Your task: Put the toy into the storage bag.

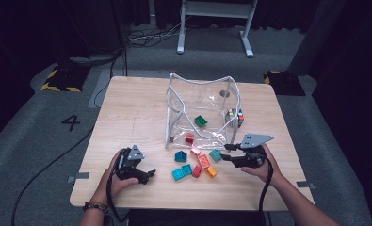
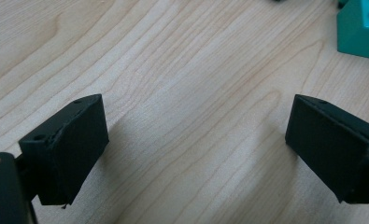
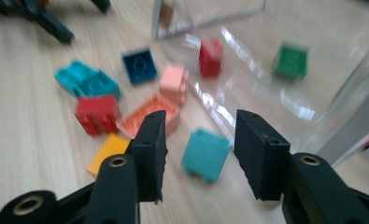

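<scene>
Several toy bricks lie loose on the wooden table [image 1: 127, 108] in front of a clear plastic bag [image 1: 179, 101]. My right gripper [image 1: 226, 152] is low at their right side and open. Between and just beyond its jaws [image 3: 201, 126] sits a teal brick [image 3: 205, 154] [image 1: 215, 155], and the pads do not touch it. Beside it lie a salmon brick [image 3: 147, 119], a red brick [image 3: 97, 113], a yellow brick [image 3: 108, 151], a pink brick [image 3: 173, 83], cyan bricks [image 3: 86, 80] and a dark blue brick [image 3: 140, 65]. My left gripper [image 1: 148, 176] rests open over bare wood [image 2: 196, 107], left of the pile.
Inside the bag lie a green brick [image 1: 200, 121] and a red brick [image 1: 189, 138]. A multicoloured cube [image 1: 235, 117] stands at the bag's right side. A teal brick [image 2: 362, 28] shows at the top right of the left gripper view. The table's front edge runs near both hands.
</scene>
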